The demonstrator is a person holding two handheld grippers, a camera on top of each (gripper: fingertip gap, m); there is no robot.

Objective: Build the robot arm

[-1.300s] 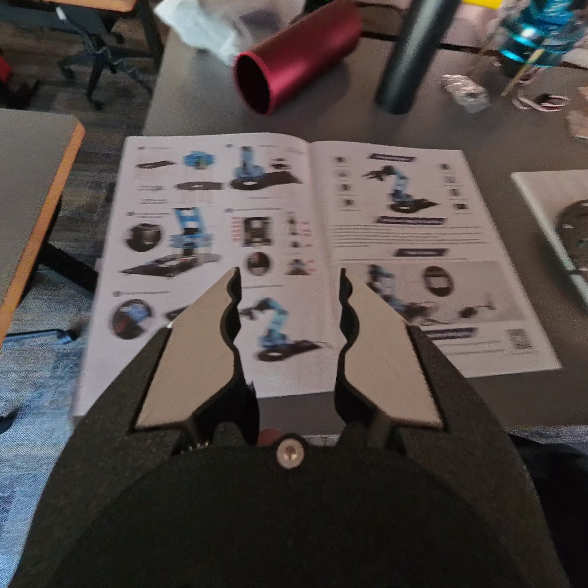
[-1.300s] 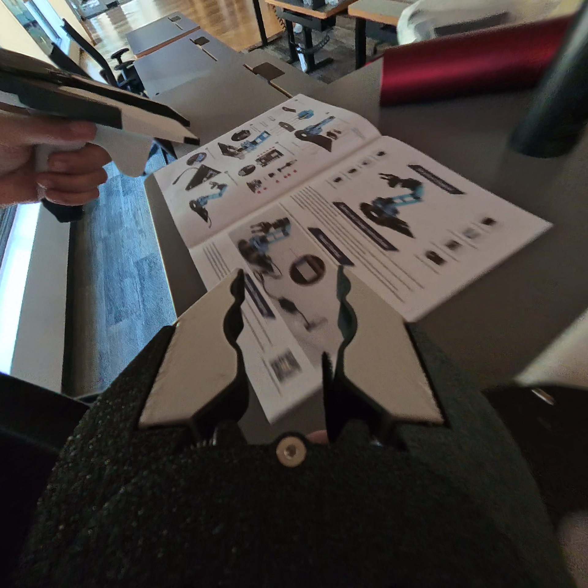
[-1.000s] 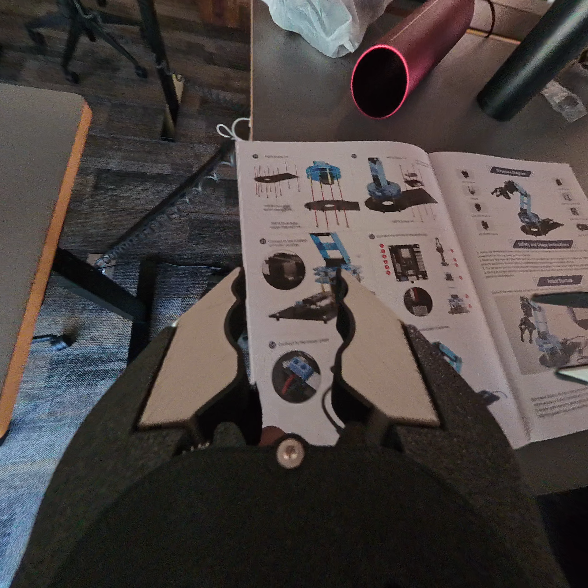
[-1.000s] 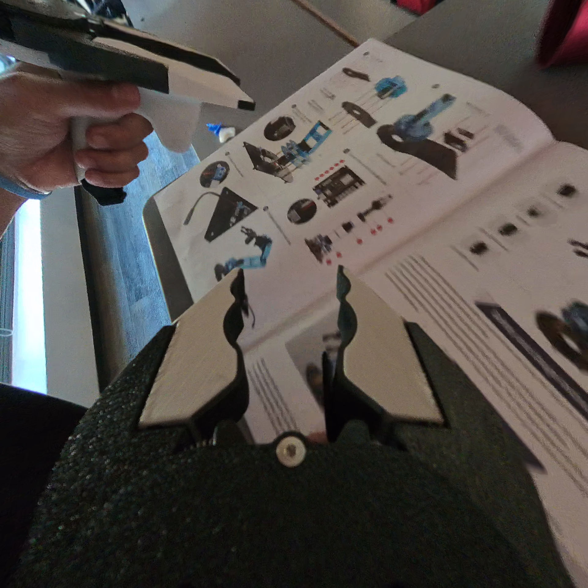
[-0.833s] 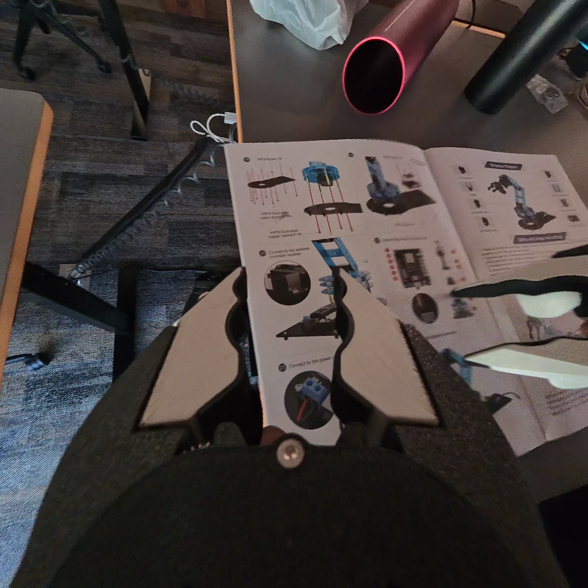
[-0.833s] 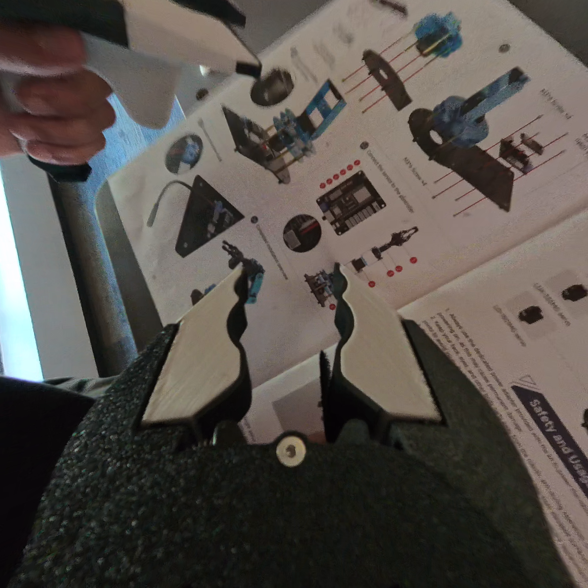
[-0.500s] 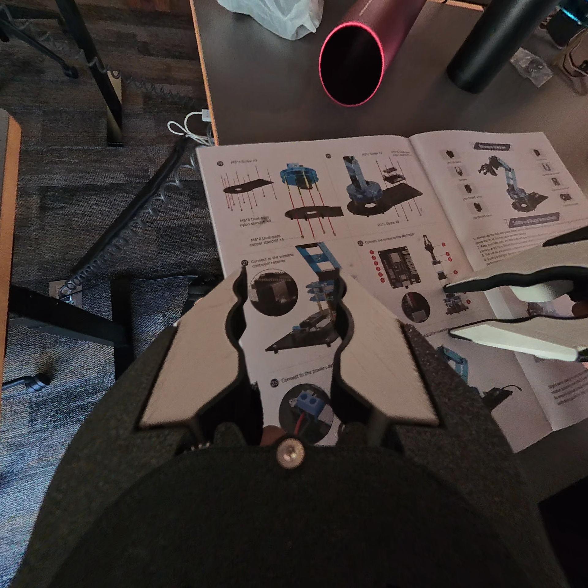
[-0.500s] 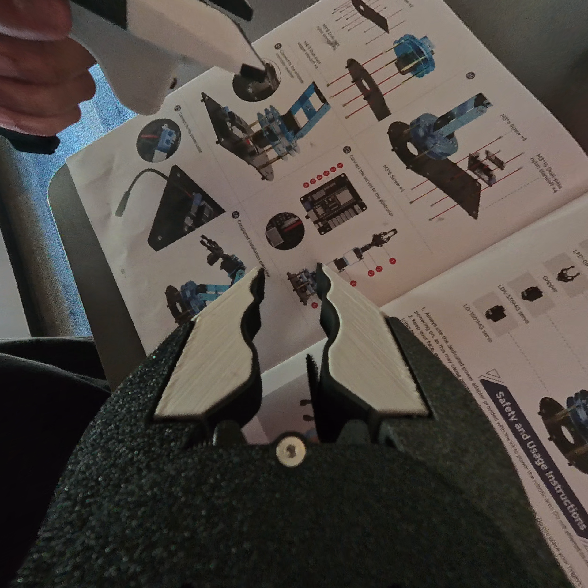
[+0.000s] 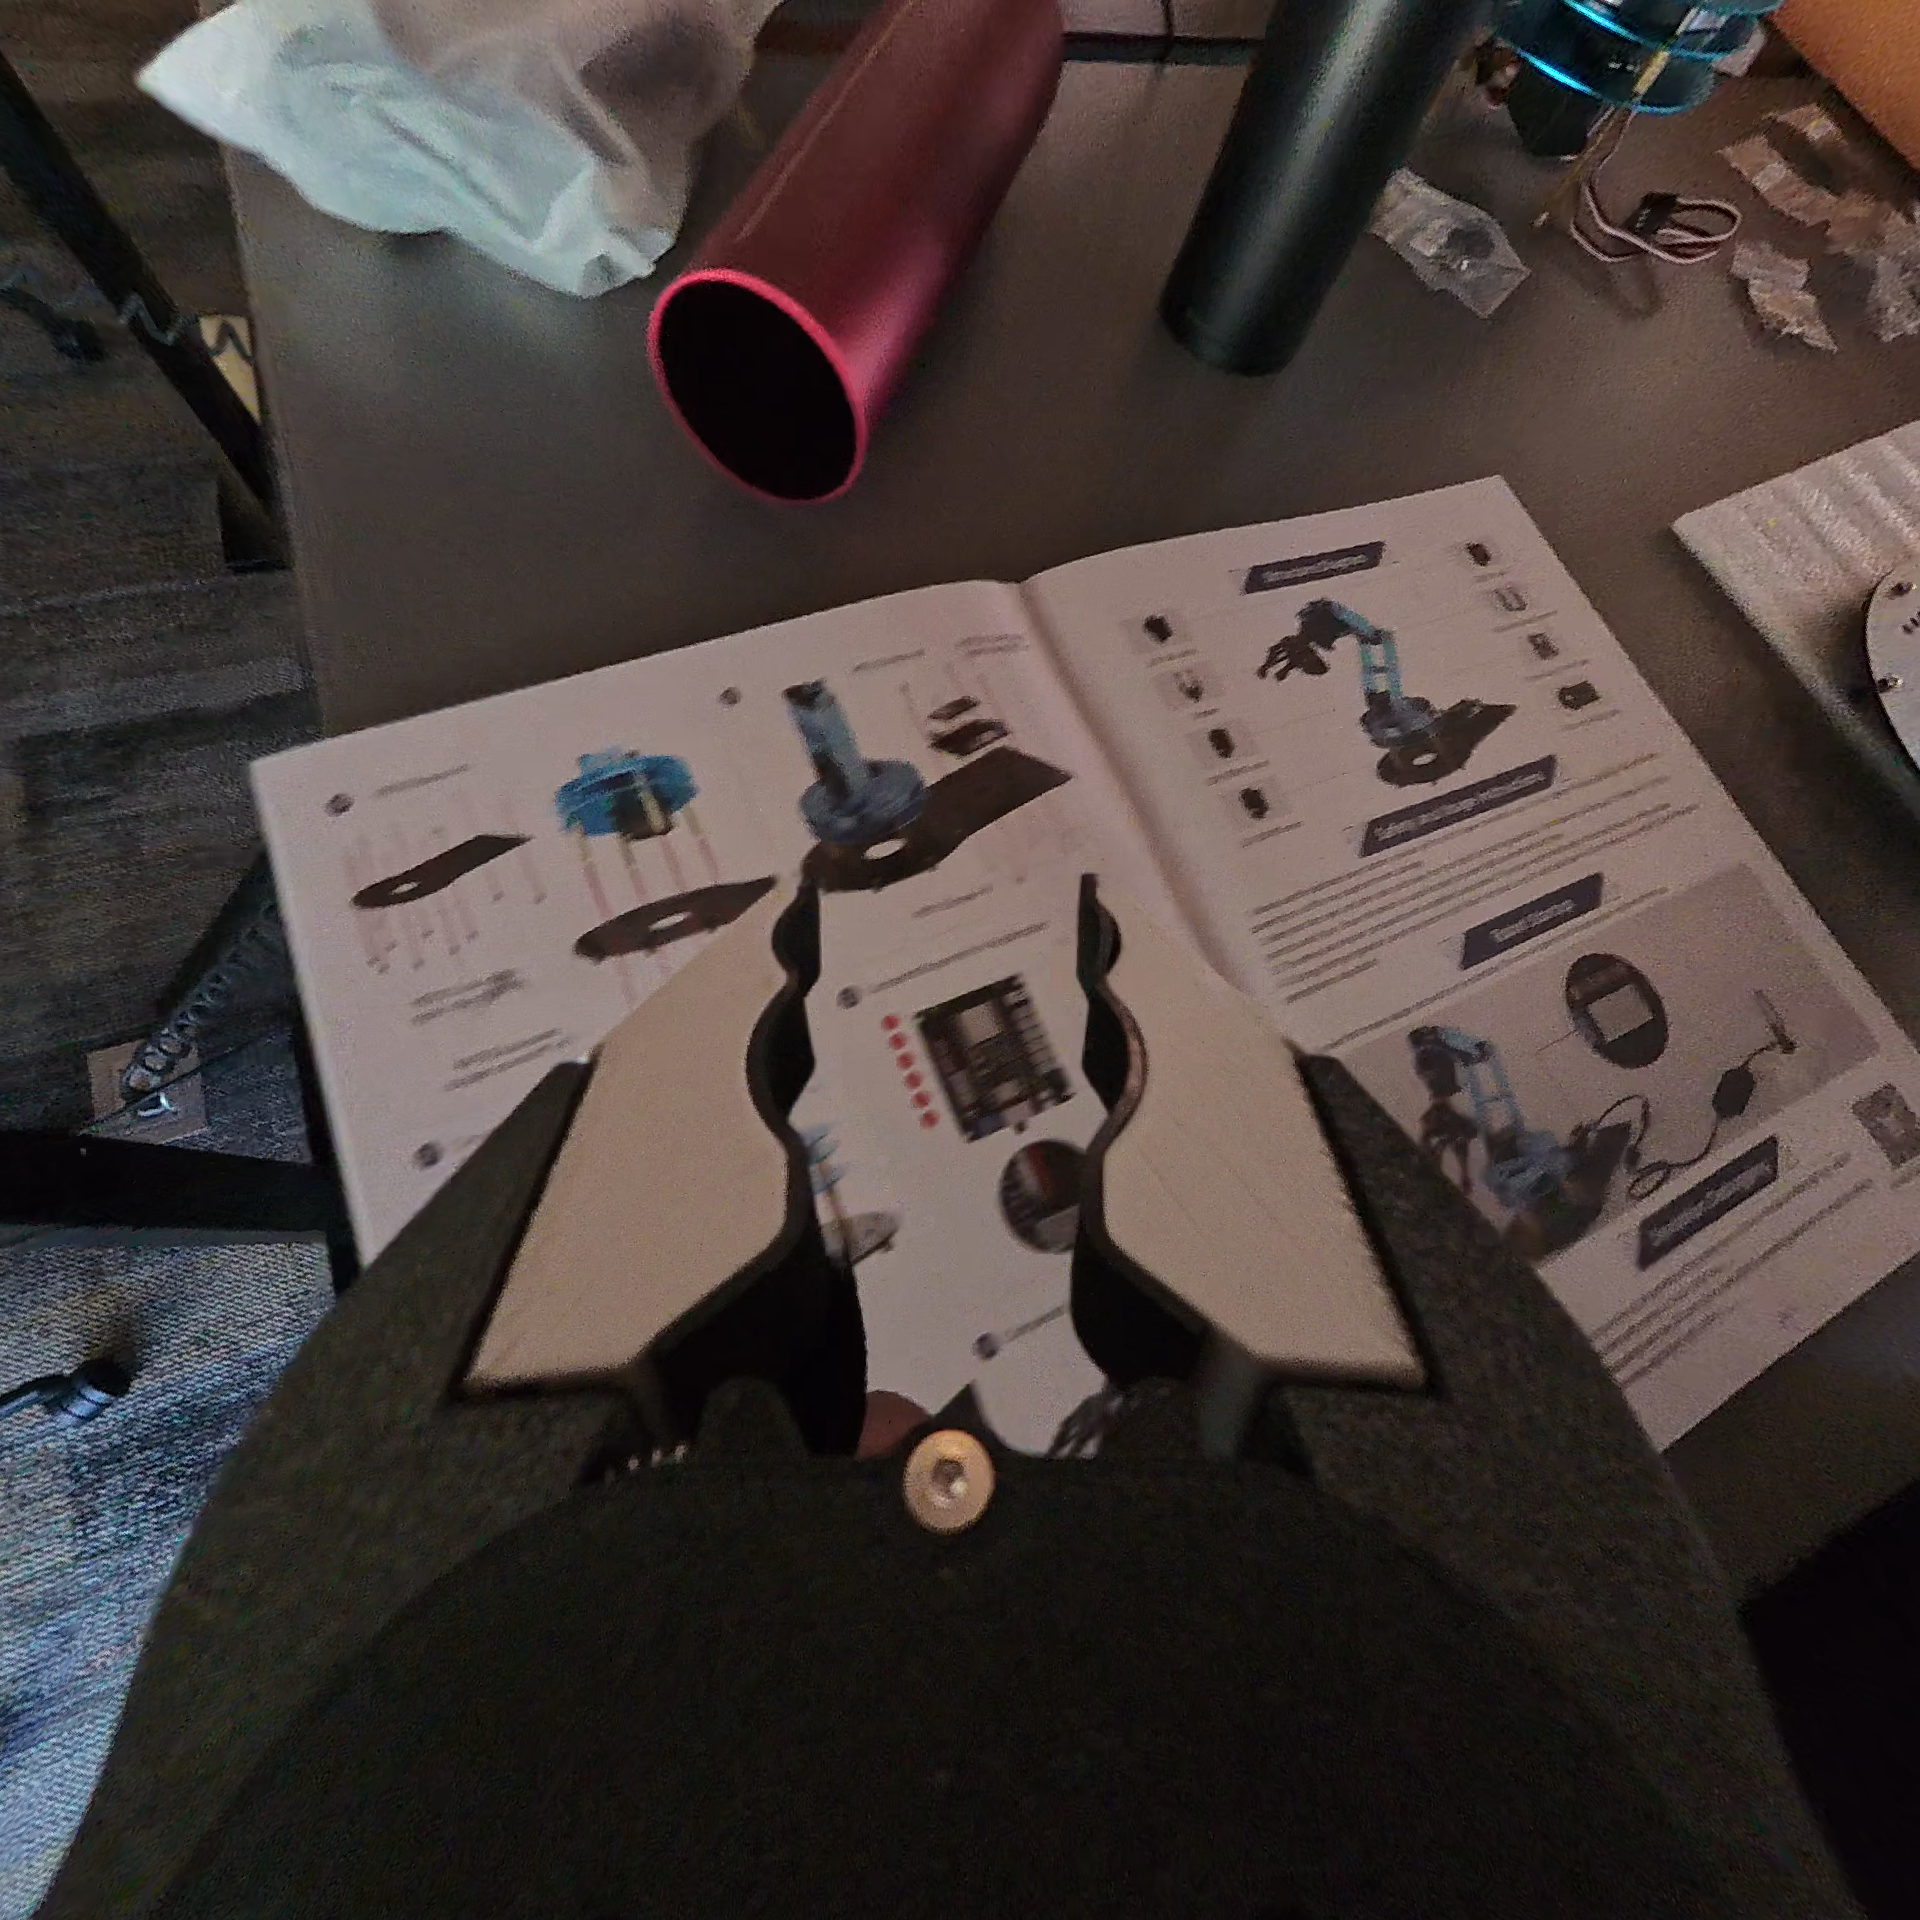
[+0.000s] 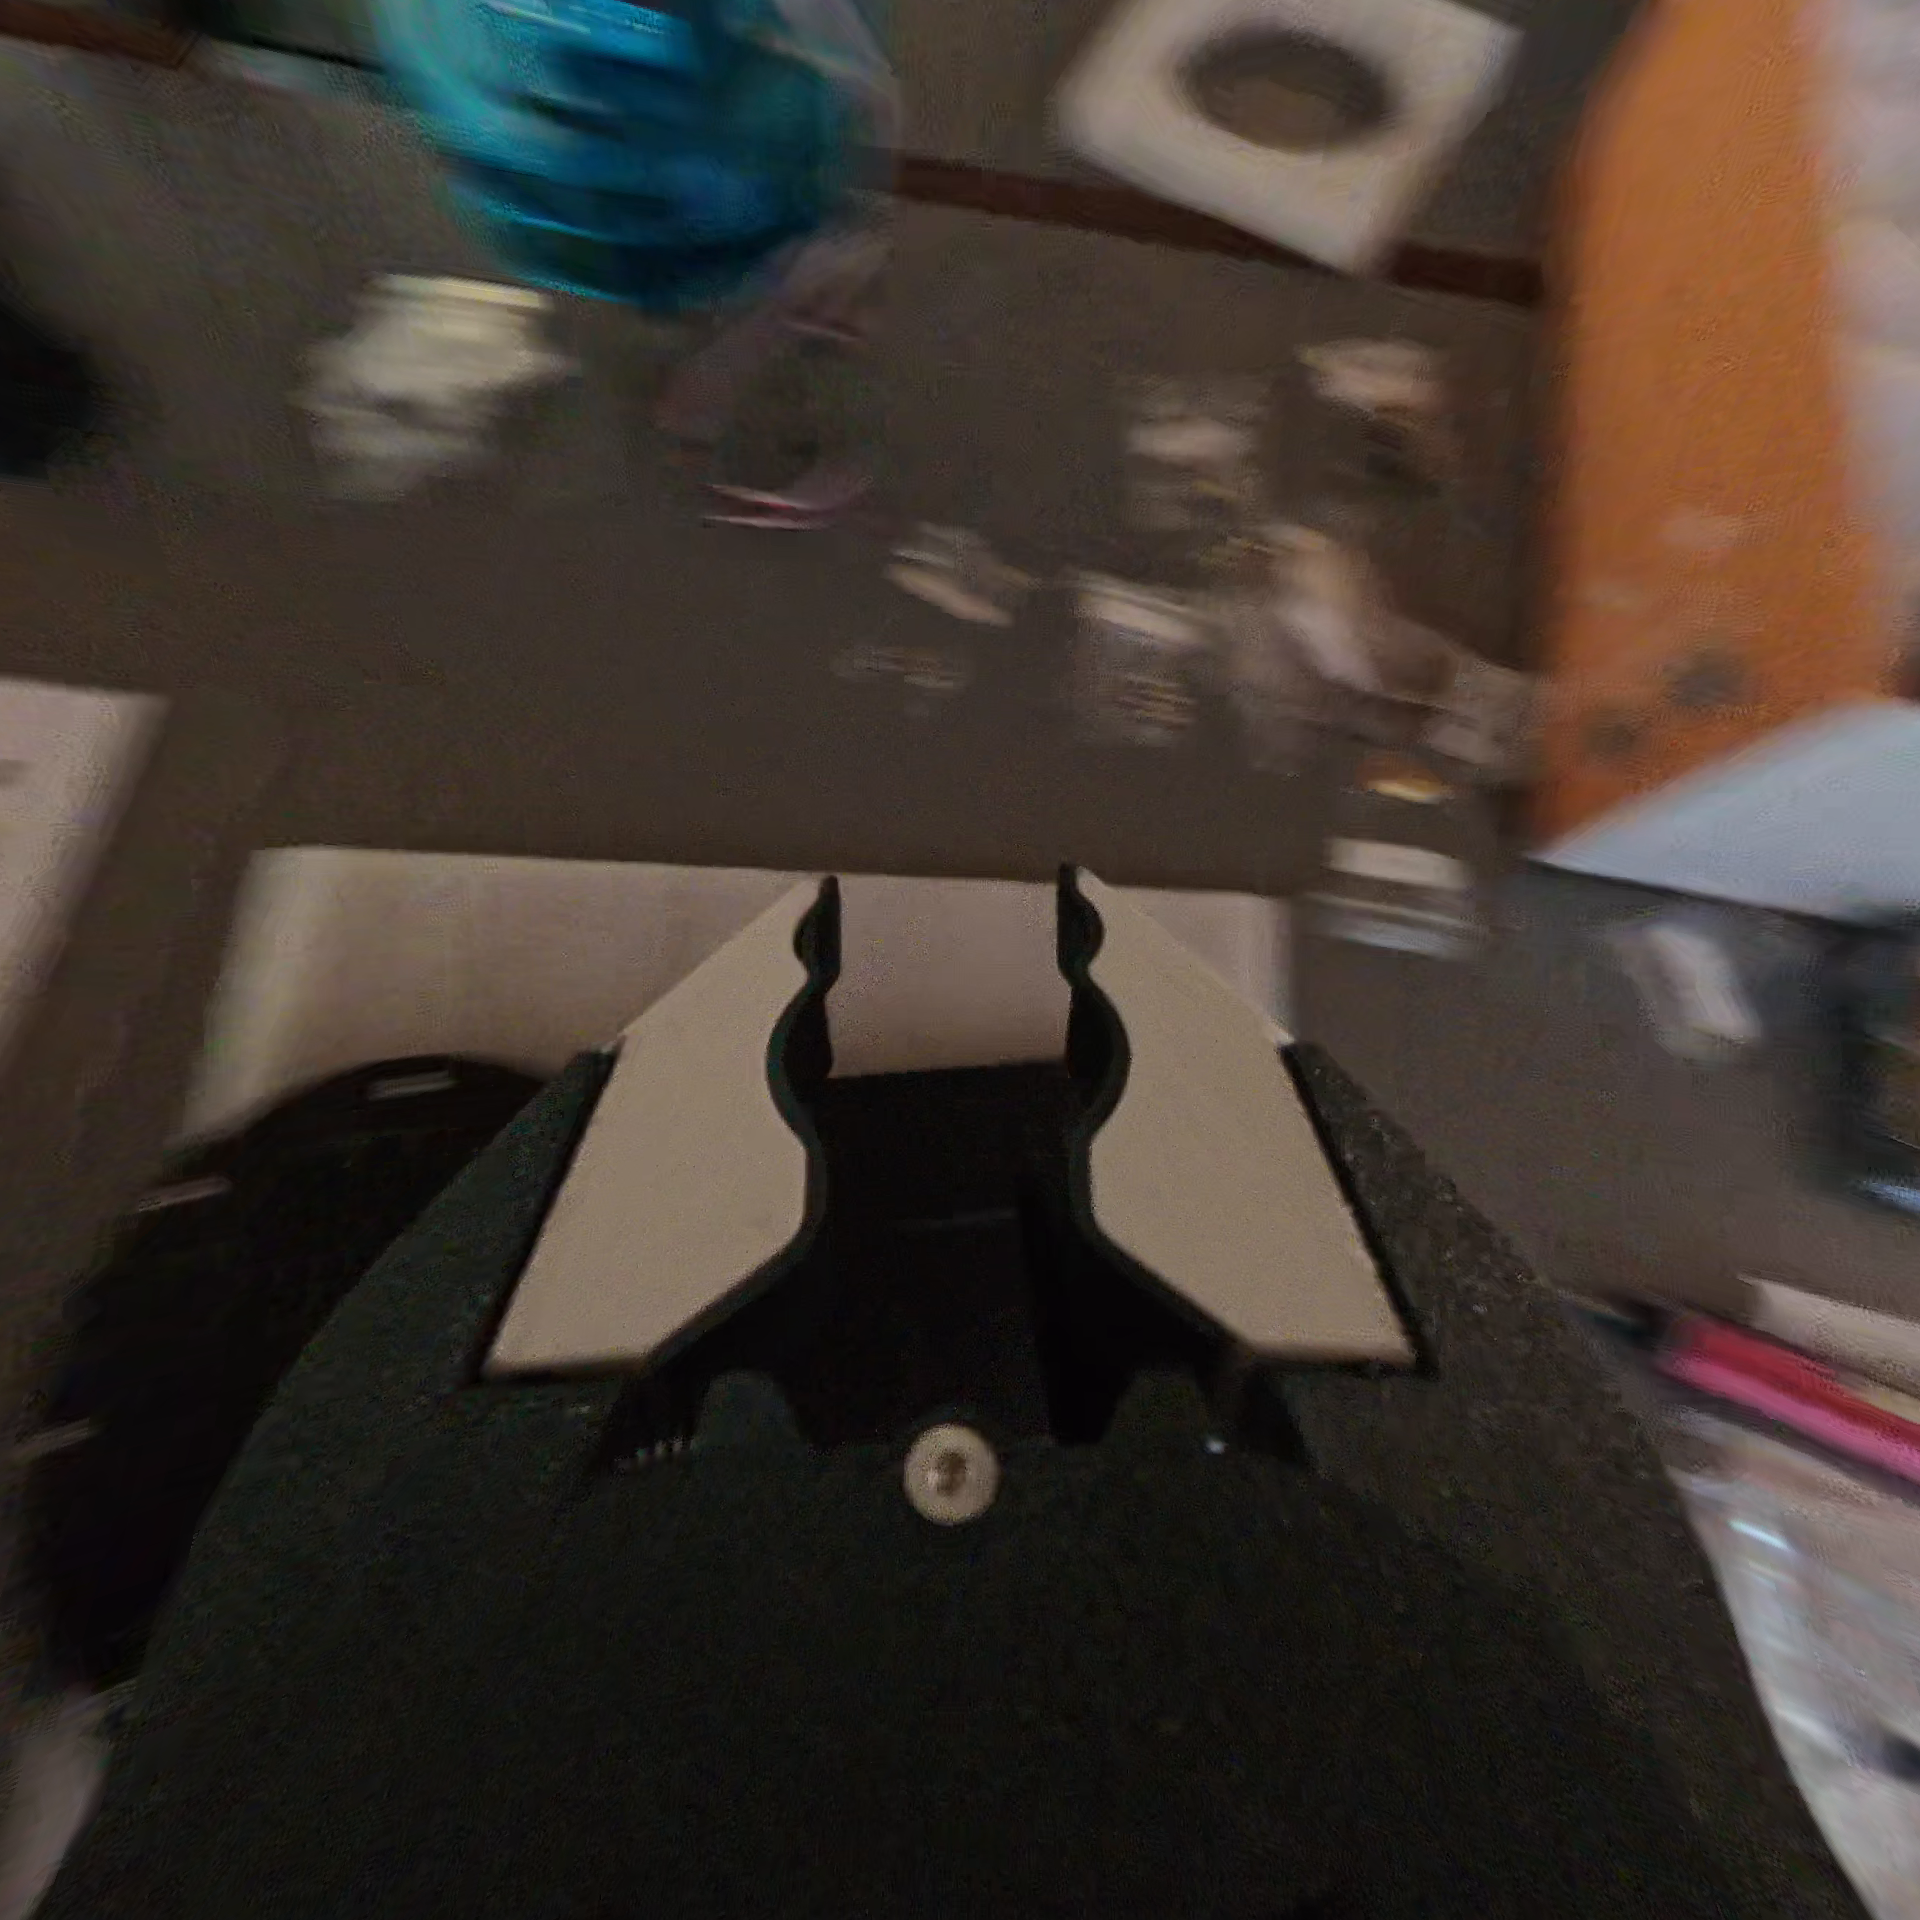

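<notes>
Hovering above an open instruction booklet (image 9: 1091,935) in the left wrist view: left gripper (image 9: 945,904), jaws spread, nothing between them, held over the booklet's left page of printed assembly diagrams. Lying flat on a dark grey surface (image 9: 499,520), the booklet reaches that surface's near left corner. Beyond it, a red tube (image 9: 842,260) on its side with the open mouth turned toward the camera; just right of that, a black cylinder (image 9: 1288,177), also resting on the surface. Behind the tube, a crumpled white plastic bag (image 9: 457,114). Far right: small clear packets (image 9: 1455,239), thin wires (image 9: 1652,218), a blue device (image 9: 1621,52) and a white foam sheet (image 9: 1787,561) bearing a pale round plate (image 9: 1891,675).

Blurred heavily by motion in the right wrist view: right gripper (image 10: 945,904), jaws spread and empty, poised over a white sheet (image 10: 499,956) with a dark round part (image 10: 260,1247) on it at lower left. Farther off, a blue blurred object (image 10: 644,135), a white square with a round hole (image 10: 1278,114), scattered small packets (image 10: 1195,582) and an orange panel (image 10: 1704,416) at the right. Finer detail impossible to tell.
</notes>
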